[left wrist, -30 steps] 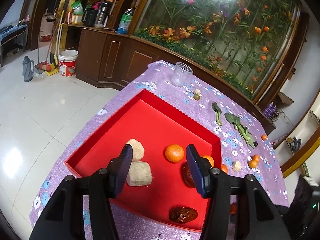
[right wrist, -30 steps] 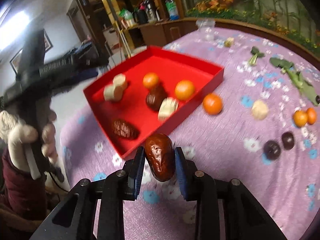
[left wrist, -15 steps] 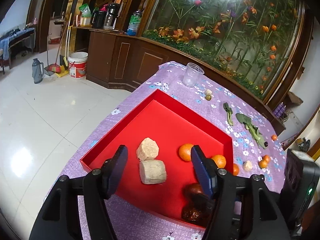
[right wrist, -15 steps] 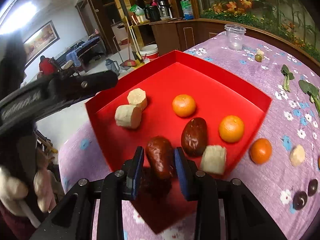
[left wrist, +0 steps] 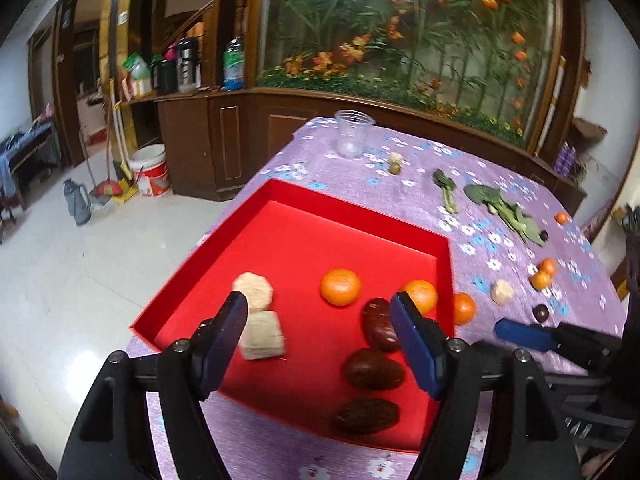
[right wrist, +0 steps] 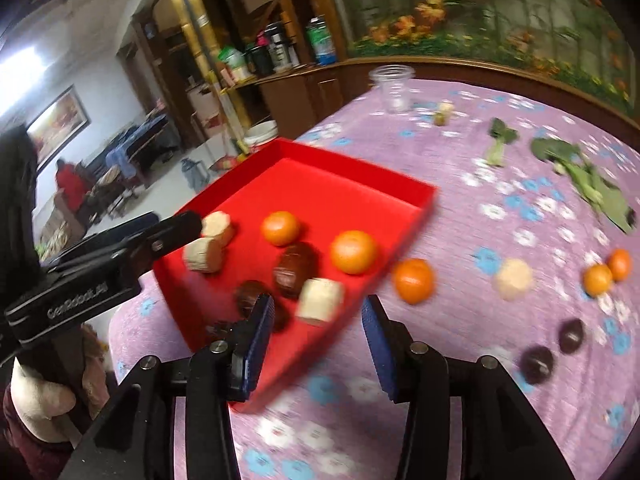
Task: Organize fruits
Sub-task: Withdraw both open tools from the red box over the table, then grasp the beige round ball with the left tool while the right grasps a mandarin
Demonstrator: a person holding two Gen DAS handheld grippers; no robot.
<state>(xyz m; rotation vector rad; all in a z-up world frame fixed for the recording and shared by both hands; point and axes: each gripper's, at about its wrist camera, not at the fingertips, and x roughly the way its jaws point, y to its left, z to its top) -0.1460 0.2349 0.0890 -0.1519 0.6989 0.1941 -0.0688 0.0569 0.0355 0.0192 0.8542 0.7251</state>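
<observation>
A red tray [left wrist: 308, 204] on the purple flowered cloth holds two oranges [left wrist: 340, 286], three brown dates [left wrist: 373, 369] and pale beige chunks [left wrist: 262, 334]. My left gripper [left wrist: 318, 340] is open and empty, hovering over the tray's near side. My right gripper [right wrist: 316, 330] is open and empty above the tray's near right corner [right wrist: 280, 376]; a date [right wrist: 256, 304] lies in the tray just beyond its left finger. An orange [right wrist: 413, 281] sits on the cloth beside the tray.
On the cloth to the right lie a beige chunk [right wrist: 513, 279], two small oranges [right wrist: 607, 272], two dark round fruits [right wrist: 554, 346] and green leaves [right wrist: 588, 182]. A clear plastic cup [right wrist: 394, 88] stands at the far edge. The table ends at the left above the floor.
My right gripper carried a date over the tray, opened and let it go into the tray, then drew back to the right. My left gripper stayed open and shifted slightly.
</observation>
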